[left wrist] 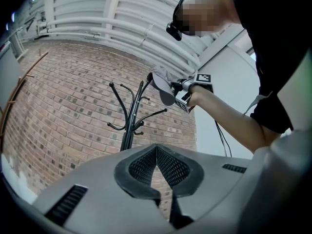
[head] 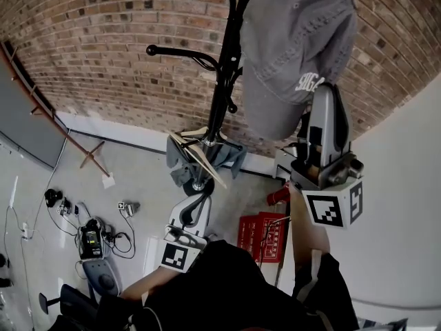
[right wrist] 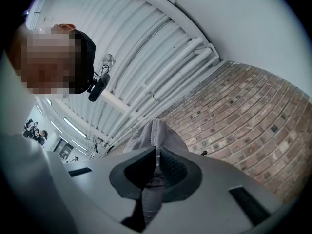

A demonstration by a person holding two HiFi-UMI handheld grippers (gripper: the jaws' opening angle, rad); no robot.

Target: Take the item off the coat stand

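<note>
The right gripper (head: 324, 95) has its jaws pinched on the brim of the grey cap (head: 296, 40), held high just beside the top of the coat stand (head: 224, 81); whether it touches a hook is unclear. A white wall (head: 406, 205) stands to the right and a brick wall (head: 103, 19) behind. The left gripper (head: 198, 200) is low by the pole, its jaws pressed together and empty.

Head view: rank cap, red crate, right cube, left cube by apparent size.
1. cap, close to the camera, so it looks big.
2. red crate and right cube look alike; the cube is much nearer, so no ranking.
3. left cube.
</note>
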